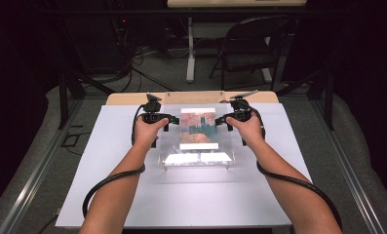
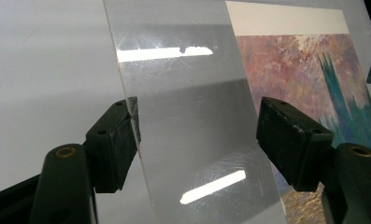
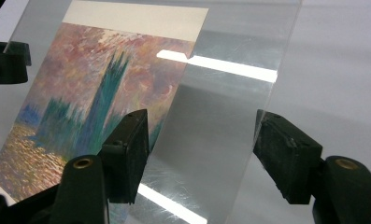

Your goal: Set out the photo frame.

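You have the left claw [image 1: 158,118] and right claw [image 1: 228,118] astride opposite edges of the clear stand [image 2: 183,121] with jaws still apart, not pinching, so it lifts level with its picture [image 1: 199,125].

This looks like a lab or recording studio rather than anyone's home: black curtains close off the sides, and a metal frame [image 1: 59,102] stands around a worktable [image 1: 132,195] covered in plain white sheet. Beyond it sit a folding chair [image 1: 249,44], a desk leg [image 1: 191,48] and loose cables [image 1: 132,58] on grey carpet, with a small red equipment light glowing in the dark
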`<state>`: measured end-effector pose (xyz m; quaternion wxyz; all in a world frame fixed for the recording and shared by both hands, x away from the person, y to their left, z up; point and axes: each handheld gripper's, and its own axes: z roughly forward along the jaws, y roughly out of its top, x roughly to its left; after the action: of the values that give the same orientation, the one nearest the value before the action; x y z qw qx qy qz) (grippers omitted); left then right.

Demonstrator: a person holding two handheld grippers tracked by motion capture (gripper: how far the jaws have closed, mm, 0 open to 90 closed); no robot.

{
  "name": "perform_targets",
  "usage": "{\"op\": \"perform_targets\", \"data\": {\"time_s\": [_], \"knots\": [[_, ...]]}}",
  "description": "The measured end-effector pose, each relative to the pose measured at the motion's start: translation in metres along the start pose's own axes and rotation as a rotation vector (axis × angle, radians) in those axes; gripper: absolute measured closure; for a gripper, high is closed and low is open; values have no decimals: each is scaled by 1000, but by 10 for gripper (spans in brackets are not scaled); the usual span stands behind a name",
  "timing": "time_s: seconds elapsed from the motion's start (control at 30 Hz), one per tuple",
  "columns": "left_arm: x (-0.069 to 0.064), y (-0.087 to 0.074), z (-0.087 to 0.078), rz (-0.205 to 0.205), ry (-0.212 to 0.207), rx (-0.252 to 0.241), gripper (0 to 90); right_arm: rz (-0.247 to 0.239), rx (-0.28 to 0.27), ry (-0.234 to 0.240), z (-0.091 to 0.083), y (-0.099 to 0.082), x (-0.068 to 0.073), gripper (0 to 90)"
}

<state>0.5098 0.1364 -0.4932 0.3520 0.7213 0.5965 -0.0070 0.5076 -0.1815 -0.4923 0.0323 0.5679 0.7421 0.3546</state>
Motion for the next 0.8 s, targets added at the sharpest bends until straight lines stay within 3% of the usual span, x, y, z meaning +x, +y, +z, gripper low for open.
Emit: {"op": "perform_targets", "data": {"time_s": [0.3, 0.8], "knots": [[-6, -2, -15, 19, -3, -17, 348, -32, -17, -9, -16, -1, 8, 396], [-13, -5, -36, 91, -8, -18, 388, -103, -37, -20, -35, -4, 17, 436]]}}
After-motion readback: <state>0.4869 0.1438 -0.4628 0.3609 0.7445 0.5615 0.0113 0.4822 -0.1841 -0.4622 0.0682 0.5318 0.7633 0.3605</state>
